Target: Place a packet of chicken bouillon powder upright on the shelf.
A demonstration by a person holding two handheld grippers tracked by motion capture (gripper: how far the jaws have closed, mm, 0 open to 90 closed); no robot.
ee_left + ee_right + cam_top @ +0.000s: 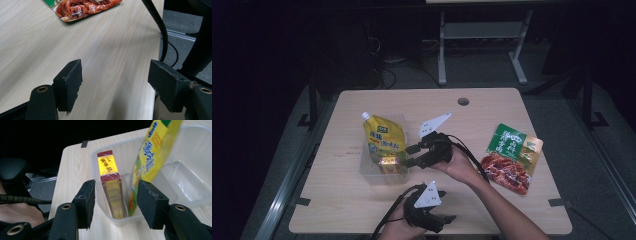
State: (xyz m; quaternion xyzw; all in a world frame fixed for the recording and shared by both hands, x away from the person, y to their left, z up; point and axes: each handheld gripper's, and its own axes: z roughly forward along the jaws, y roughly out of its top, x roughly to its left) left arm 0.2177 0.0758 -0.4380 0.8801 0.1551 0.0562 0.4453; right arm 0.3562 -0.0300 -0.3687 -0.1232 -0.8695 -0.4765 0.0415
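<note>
Evidently the work is packing groceries into the clear plastic tub (368,170) on the worktop (337,200). The right tongs (411,155) sit just beside the tub's near wall, jaws spread wide and holding nothing; in the right gripper view the red-and-yellow box (111,192) stands on edge inside, with the yellow spouted pouch (147,157) leaning against it, so both stay upright. The left tongs (451,219) hover low at the worktop's front edge, also wide open and empty, out of the way. The red-and-green snack packet (512,157) lies flat well to the right, probably next to go in.
</note>
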